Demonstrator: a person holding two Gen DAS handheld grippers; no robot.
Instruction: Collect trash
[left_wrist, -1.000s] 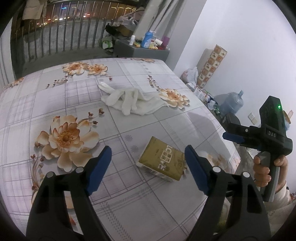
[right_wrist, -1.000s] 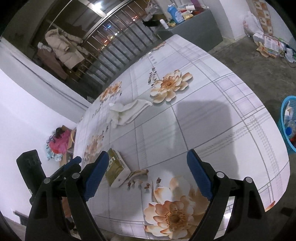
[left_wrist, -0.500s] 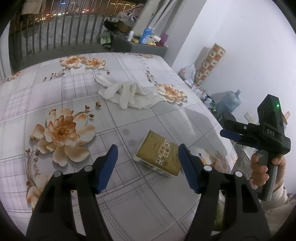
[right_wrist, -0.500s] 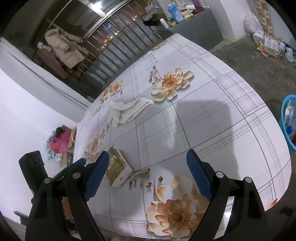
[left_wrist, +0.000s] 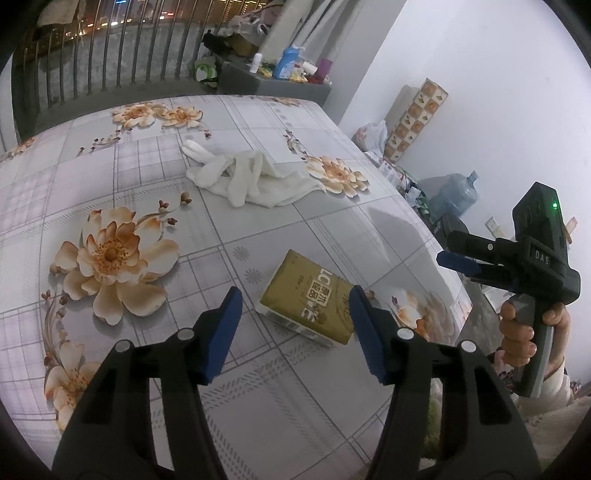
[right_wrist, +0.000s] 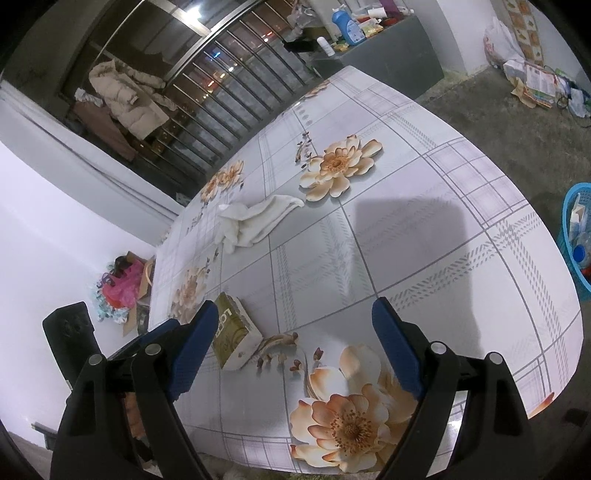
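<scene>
Left tongs (left_wrist: 295, 325) narrow around the gold tissue pack

Over the last second the left tongs have drawn in from wide to partly open, blue pads either side of the gold tissue pack (left_wrist: 308, 297) on the flowered table (left_wrist: 332, 406), gripping nothing yet; a squeeze looks next. The white cloth (left_wrist: 251, 177) lies farther off. Right tongs (right_wrist: 295, 350) stay wide, empty.

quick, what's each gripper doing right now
Left gripper: open, empty, jaws either side of the gold packet on the table.
Right gripper: open, holding nothing.
</scene>
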